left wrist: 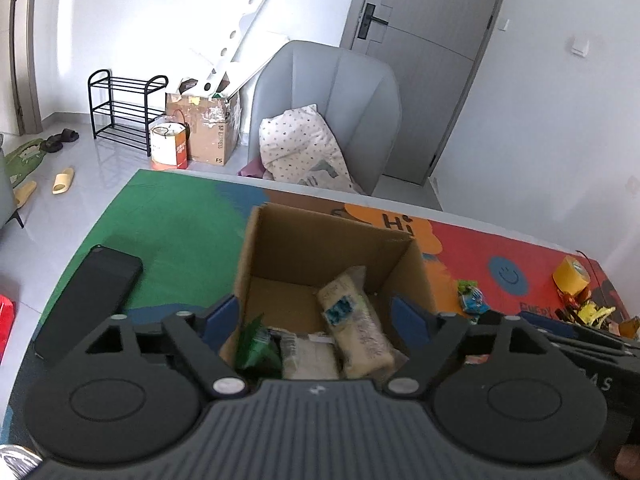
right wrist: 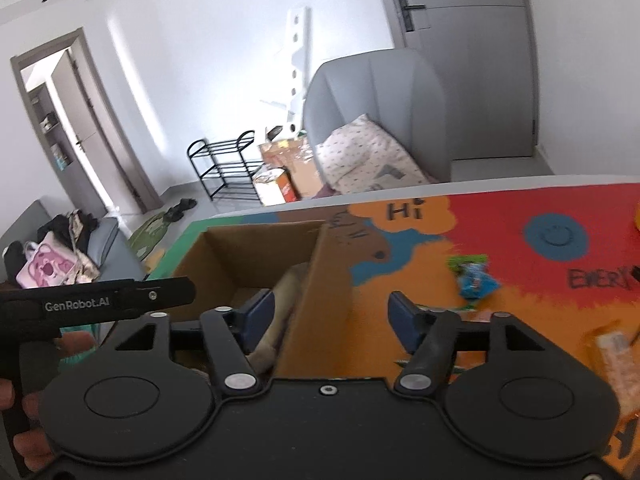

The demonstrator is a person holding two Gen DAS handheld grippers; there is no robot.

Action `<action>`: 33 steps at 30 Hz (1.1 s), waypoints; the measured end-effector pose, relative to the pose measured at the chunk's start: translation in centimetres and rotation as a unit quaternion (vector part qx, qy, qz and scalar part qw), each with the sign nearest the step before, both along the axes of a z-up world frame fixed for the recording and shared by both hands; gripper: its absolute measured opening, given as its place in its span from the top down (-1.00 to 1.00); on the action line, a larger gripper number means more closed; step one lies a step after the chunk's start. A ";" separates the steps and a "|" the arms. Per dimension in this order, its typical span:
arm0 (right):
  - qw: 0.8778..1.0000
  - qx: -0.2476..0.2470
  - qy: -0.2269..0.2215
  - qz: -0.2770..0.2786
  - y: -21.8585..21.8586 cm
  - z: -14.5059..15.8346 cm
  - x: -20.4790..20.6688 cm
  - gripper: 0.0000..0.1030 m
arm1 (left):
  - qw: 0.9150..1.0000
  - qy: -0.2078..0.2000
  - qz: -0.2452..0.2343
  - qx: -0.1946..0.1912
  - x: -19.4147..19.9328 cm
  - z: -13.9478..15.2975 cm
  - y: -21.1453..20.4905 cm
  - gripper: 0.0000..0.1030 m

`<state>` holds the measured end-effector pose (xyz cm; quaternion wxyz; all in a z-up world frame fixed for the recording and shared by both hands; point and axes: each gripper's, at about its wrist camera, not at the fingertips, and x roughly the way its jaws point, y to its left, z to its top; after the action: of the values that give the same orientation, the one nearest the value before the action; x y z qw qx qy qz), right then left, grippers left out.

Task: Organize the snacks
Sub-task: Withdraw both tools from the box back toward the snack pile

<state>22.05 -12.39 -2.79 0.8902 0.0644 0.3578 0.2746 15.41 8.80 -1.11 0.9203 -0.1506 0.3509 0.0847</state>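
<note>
An open cardboard box point(left wrist: 320, 246) stands on the colourful mat. Inside lie a long pale snack packet point(left wrist: 356, 320), a green packet point(left wrist: 256, 348) and a white packet point(left wrist: 308, 358). My left gripper point(left wrist: 314, 316) hangs open above the box's near side with nothing between its blue pads. My right gripper point(right wrist: 332, 316) is open and straddles the right wall of the box point(right wrist: 320, 280), its left finger inside and its right finger outside. The pale packet point(right wrist: 280, 304) leans against that wall. A green and blue snack packet point(right wrist: 474, 276) lies on the mat to the right.
A black phone point(left wrist: 88, 304) lies left of the box. At the mat's right end are a yellow tape roll point(left wrist: 572, 274) and a heap of small snacks point(left wrist: 588, 312). An orange packet point(right wrist: 618, 360) lies near the right gripper. A grey armchair point(left wrist: 328, 92) stands behind the table.
</note>
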 end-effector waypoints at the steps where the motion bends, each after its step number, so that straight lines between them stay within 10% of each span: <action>1: 1.000 0.002 0.000 -0.004 -0.5 -0.1 0.0 -0.33 | 1.000 0.001 -0.002 0.001 0.0 0.0 -0.4 -0.68; 13: 0.999 0.005 -0.015 -0.043 -5.9 -0.5 -1.4 -0.99 | 1.000 -0.021 -0.024 0.001 -0.7 -0.5 -4.4 -1.00; 33: 0.995 0.003 0.008 -0.095 -13.8 -2.5 -2.3 -0.99 | 0.995 -0.017 -0.103 -0.006 0.2 -1.0 -12.2 -1.00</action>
<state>19.79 -26.21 -5.32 0.9092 0.1024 0.3563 0.1896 15.57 -3.42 -2.11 0.9292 -0.1203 0.3492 -0.0151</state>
